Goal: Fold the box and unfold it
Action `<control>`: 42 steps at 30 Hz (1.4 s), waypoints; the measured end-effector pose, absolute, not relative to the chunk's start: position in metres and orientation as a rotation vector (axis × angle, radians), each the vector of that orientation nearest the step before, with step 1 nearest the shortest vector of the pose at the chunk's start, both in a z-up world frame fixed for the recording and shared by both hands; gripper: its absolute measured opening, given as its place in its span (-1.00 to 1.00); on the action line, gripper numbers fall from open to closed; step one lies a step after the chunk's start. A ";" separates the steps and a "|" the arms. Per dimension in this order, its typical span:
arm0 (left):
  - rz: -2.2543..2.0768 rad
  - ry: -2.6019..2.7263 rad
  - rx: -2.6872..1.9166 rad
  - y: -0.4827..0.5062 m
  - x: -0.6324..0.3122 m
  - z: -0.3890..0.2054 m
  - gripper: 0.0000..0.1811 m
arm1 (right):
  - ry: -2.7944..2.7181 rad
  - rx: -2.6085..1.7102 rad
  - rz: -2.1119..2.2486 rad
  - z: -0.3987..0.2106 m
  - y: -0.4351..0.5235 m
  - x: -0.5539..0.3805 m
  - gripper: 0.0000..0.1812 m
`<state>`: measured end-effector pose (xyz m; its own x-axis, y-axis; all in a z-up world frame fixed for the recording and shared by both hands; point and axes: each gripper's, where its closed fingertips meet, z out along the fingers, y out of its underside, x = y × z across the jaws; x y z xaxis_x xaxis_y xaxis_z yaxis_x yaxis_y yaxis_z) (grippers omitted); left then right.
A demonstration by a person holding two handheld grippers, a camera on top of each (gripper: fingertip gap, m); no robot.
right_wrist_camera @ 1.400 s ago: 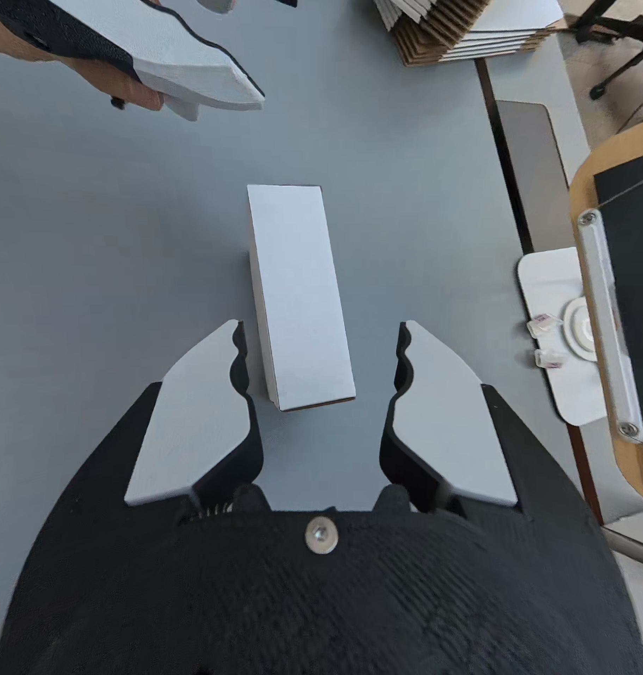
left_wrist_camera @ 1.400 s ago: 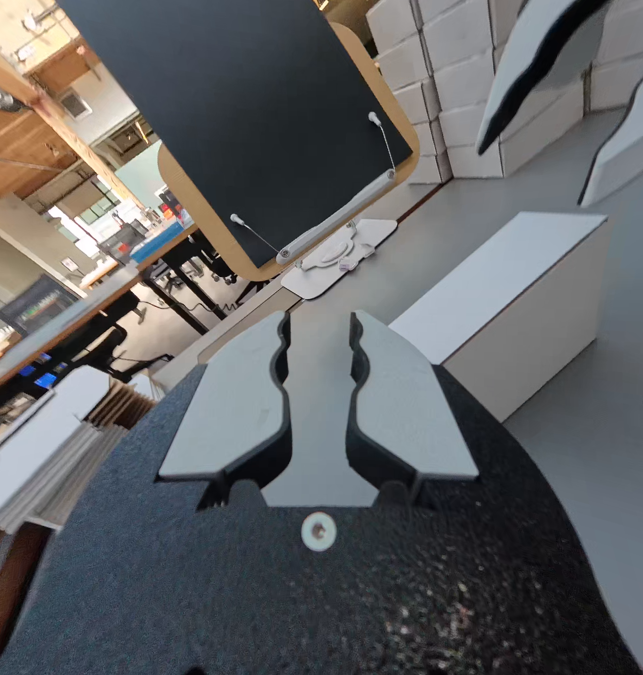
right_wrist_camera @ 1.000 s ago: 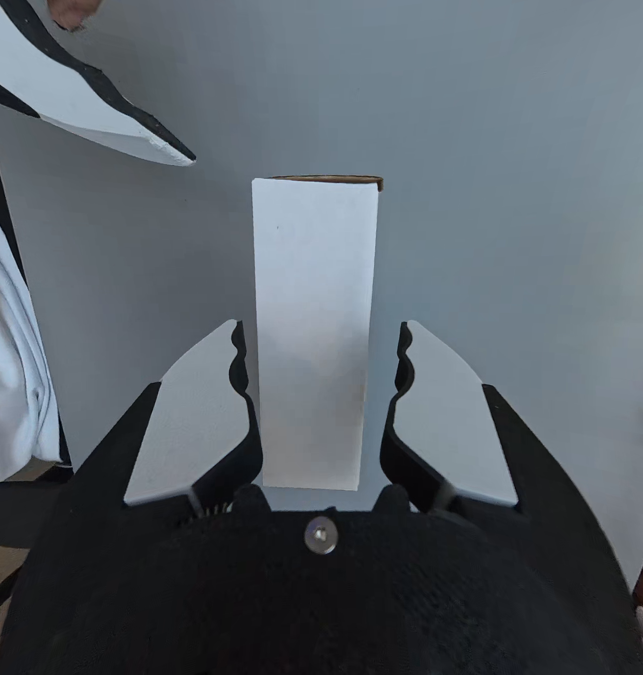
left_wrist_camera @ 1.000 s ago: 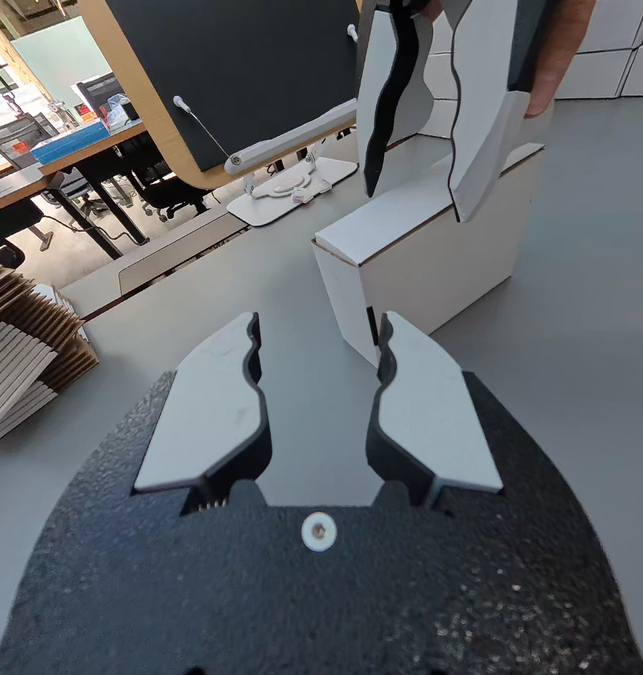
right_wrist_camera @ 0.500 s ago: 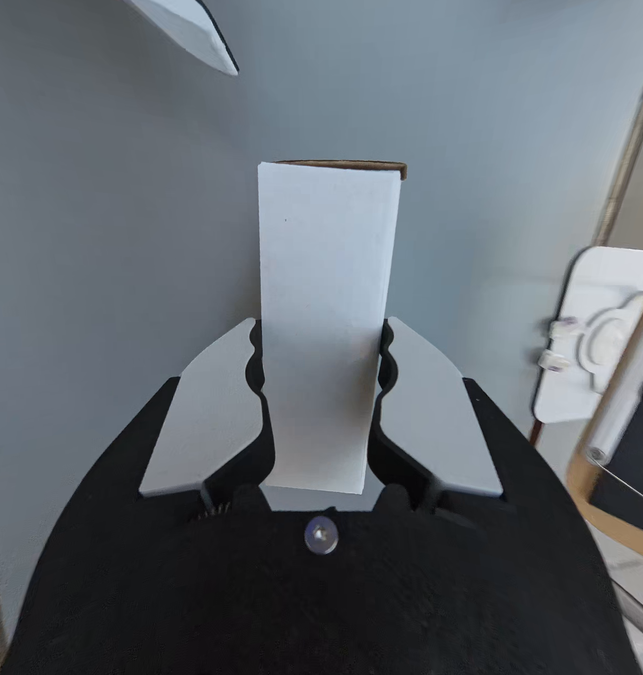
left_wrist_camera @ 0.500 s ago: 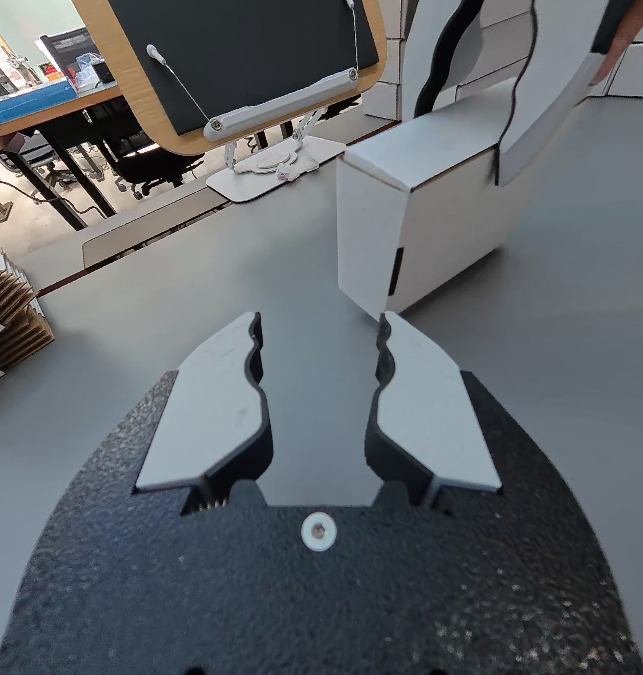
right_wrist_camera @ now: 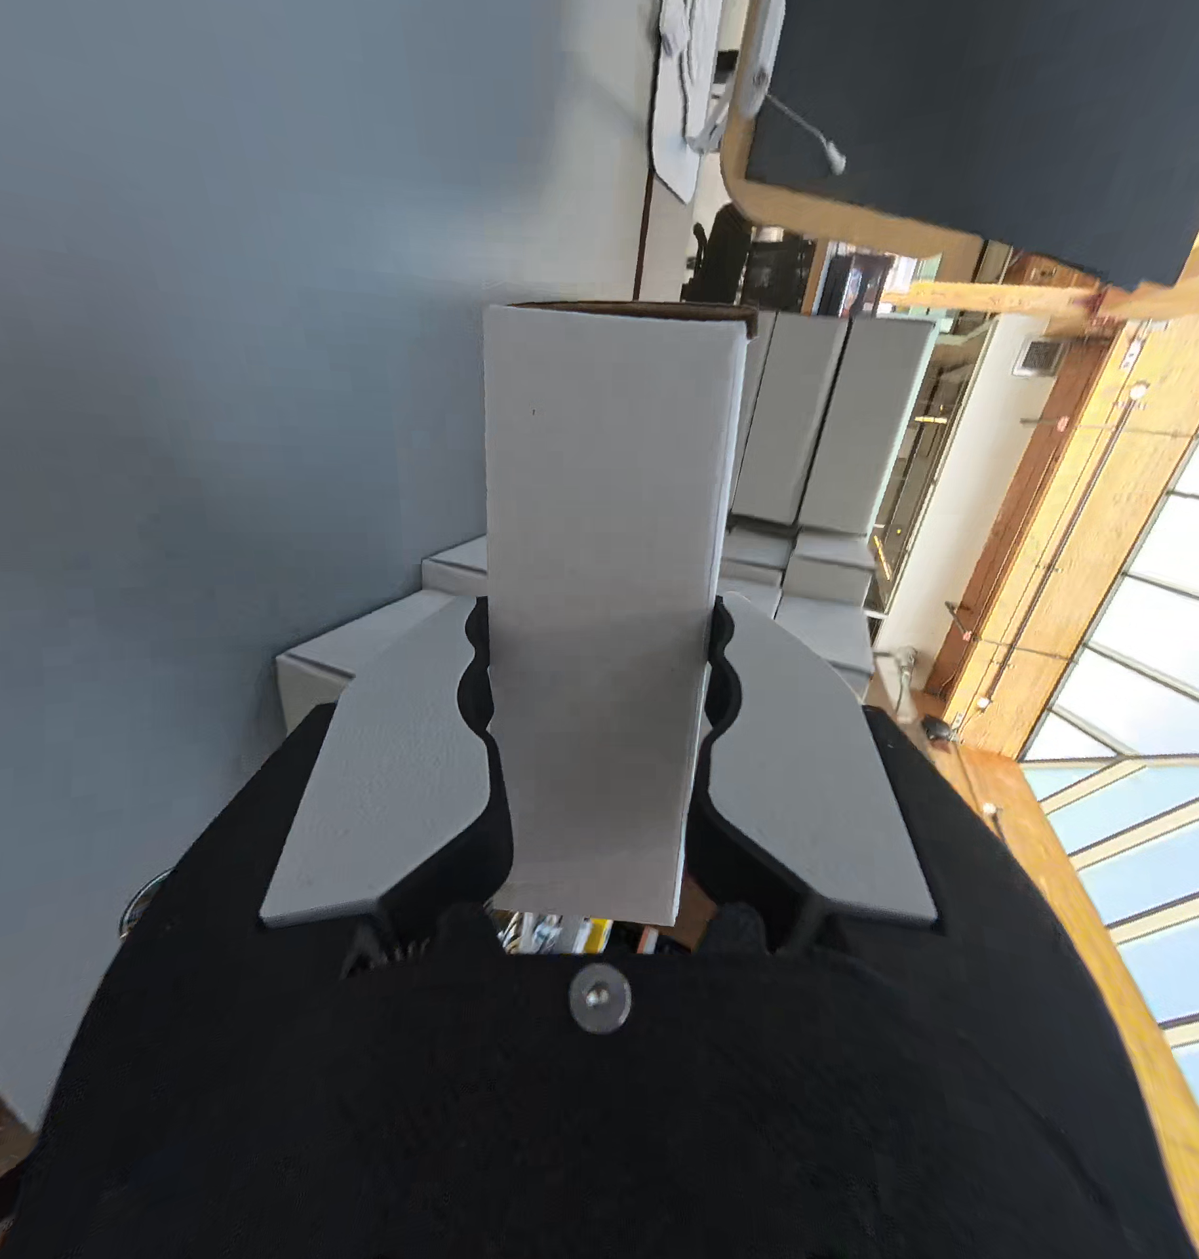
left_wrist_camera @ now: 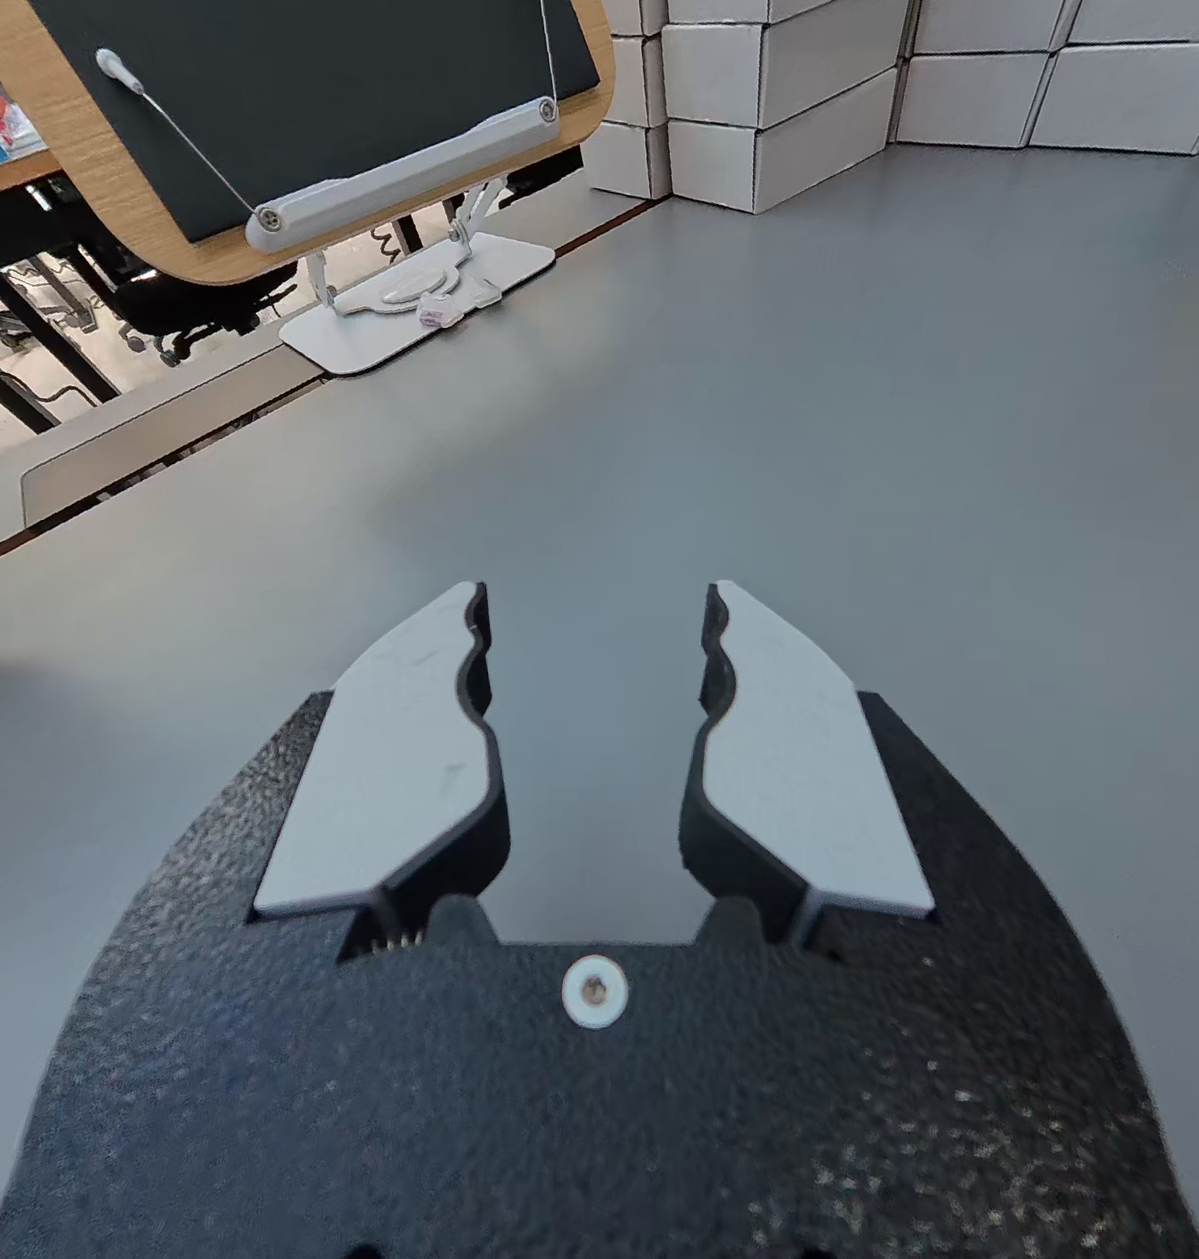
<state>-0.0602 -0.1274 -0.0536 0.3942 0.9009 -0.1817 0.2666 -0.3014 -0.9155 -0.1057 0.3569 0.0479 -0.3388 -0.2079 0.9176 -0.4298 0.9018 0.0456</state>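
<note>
A folded white cardboard box [right_wrist_camera: 603, 579] sits between the fingers of my right gripper [right_wrist_camera: 596, 613], which is shut on its two long sides. The box is held in the air, off the grey table [right_wrist_camera: 242, 272], and the right wrist view is rolled sideways. The box's far end shows a brown cardboard edge. My left gripper [left_wrist_camera: 596, 599] is open and empty, low over the bare grey table [left_wrist_camera: 855, 443]. The box and the right gripper do not show in the left wrist view.
A stack of white boxes [left_wrist_camera: 821, 102] stands at the table's far right; it also shows in the right wrist view [right_wrist_camera: 807, 443]. A wood-framed black board on a white stand [left_wrist_camera: 412, 300] stands at the far left edge.
My right gripper closed on the box, lifted it off the table and rolled sideways toward the stacked boxes. The box and right gripper have left the left wrist view.
</note>
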 end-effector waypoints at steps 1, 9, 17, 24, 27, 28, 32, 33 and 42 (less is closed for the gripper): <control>0.917 -1.011 -1.807 -0.123 -0.060 -0.055 -0.34 | -1.927 0.409 0.255 0.045 0.379 -0.104 -0.32; 0.854 -0.981 -1.882 -0.087 -0.067 -0.063 -0.34 | -1.848 0.272 0.262 0.013 0.479 -0.133 -0.32; 0.860 -0.956 -1.965 -0.070 -0.075 -0.063 -0.34 | -1.909 0.281 0.332 -0.002 0.483 -0.170 -0.32; 0.822 -0.978 -1.975 -0.066 -0.075 -0.077 -0.35 | -1.946 0.279 0.441 -0.010 0.481 -0.175 -0.32; 0.815 -0.977 -1.986 -0.063 -0.075 -0.082 -0.35 | -1.963 0.281 0.465 -0.011 0.483 -0.174 -0.31; 0.812 -0.974 -1.985 -0.062 -0.074 -0.082 -0.35 | -1.983 0.277 0.486 -0.012 0.482 -0.174 -0.31; 0.796 -0.975 -1.991 -0.058 -0.073 -0.087 -0.36 | -2.118 0.259 0.526 -0.021 0.480 -0.169 -0.13; 0.801 -0.972 -1.998 -0.058 -0.073 -0.087 -0.35 | -2.139 0.264 0.509 -0.022 0.481 -0.169 -0.12; 0.792 -0.975 -2.036 -0.060 -0.068 -0.092 -0.36 | -2.314 0.201 0.504 -0.030 0.487 -0.161 -0.10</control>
